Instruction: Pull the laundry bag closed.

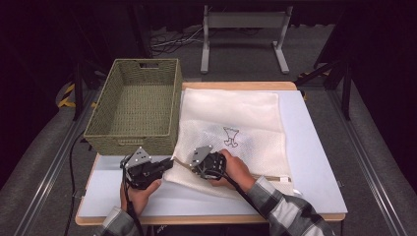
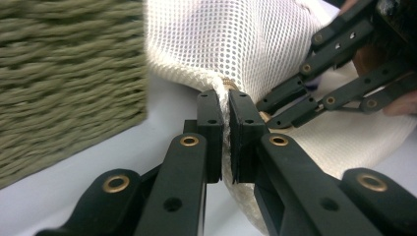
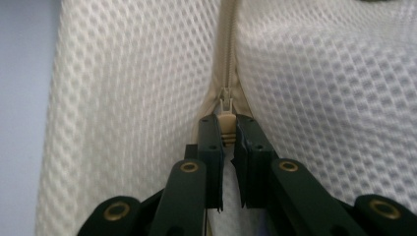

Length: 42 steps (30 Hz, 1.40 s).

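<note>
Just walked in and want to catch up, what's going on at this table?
A person is working on a white mesh laundry bag lying flat on the table beside a woven basket. The left hand-held gripper is shut on the bag's near corner at the zipper's end. The right hand-held gripper is shut on the zipper pull. It looks set to slide the zipper.

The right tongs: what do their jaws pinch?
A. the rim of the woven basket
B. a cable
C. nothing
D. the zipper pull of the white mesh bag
D: in the right gripper view the right tongs close on the beige zipper pull of the mesh bag.
</note>
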### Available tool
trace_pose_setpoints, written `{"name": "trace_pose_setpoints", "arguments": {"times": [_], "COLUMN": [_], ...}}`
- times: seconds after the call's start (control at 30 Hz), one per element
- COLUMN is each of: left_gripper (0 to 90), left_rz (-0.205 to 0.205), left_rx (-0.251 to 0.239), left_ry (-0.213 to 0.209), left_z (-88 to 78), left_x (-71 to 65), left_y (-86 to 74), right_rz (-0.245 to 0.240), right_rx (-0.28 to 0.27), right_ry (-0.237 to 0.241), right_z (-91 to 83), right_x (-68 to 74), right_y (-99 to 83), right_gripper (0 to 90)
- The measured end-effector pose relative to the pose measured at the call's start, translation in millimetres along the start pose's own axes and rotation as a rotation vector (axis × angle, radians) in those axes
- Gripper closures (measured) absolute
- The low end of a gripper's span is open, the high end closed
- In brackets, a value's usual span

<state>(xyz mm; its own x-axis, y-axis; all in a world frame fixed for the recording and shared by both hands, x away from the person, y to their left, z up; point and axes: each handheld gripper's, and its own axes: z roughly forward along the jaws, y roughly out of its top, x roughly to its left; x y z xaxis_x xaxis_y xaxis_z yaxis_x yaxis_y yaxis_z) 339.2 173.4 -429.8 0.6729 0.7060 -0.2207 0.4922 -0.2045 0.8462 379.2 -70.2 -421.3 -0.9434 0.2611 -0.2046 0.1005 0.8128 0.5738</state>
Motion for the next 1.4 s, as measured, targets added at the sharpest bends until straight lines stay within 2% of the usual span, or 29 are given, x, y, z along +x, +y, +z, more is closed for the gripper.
{"name": "trace_pose_setpoints", "arguments": {"times": [0.1,0.17,0.37,0.53,0.63,0.9,0.93,1.1,1.2,1.4], "left_gripper": [85.4,85.3,85.3,85.1,84.9,84.8,84.8,84.7,84.7,84.7], "left_rz": [0.017,0.036,0.049,0.072,0.100,0.143,0.134,0.150,0.155,0.158], "left_rx": [0.009,0.013,0.032,0.052,0.063,0.082,0.084,0.087,0.083,0.085], "left_ry": [0.002,0.010,0.012,0.029,0.036,0.044,0.039,0.044,0.045,0.043], "left_z": [-0.7,0.0,0.3,0.9,0.9,0.8,0.9,0.8,-0.3,-0.1], "left_x": [-1.4,-3.1,-3.4,-5.8,-7.8,-10.7,-11.4,-11.6,-9.9,-9.8], "left_y": [0.2,0.5,-1.3,-2.3,-2.8,-3.9,-4.3,-4.2,-3.7,-3.6], "right_rz": [0.020,0.016,0.023,0.014,0.010,0.004,0.006,0.014,0.019,0.023], "right_rx": [-0.008,0.005,0.016,0.026,0.027,0.034,0.033,0.030,0.052,0.060], "right_ry": [0.011,0.004,0.006,0.014,0.015,-0.002,-0.001,-0.005,-0.004,-0.003], "right_z": [-5.9,-7.9,-15.8,-24.4,-29.0,-40.1,-41.5,-46.1,-46.9,-52.2], "right_x": [-4.4,-4.2,-4.7,-7.0,-7.4,-7.1,-7.3,-7.7,-9.4,-10.2], "right_y": [-5.6,-10.9,-23.2,-33.4,-37.5,-48.5,-49.8,-54.4,-58.8,-64.8], "right_gripper": [82.3,82.3,82.3,82.3,82.3,82.2,82.2,82.2,82.3,82.2]}}
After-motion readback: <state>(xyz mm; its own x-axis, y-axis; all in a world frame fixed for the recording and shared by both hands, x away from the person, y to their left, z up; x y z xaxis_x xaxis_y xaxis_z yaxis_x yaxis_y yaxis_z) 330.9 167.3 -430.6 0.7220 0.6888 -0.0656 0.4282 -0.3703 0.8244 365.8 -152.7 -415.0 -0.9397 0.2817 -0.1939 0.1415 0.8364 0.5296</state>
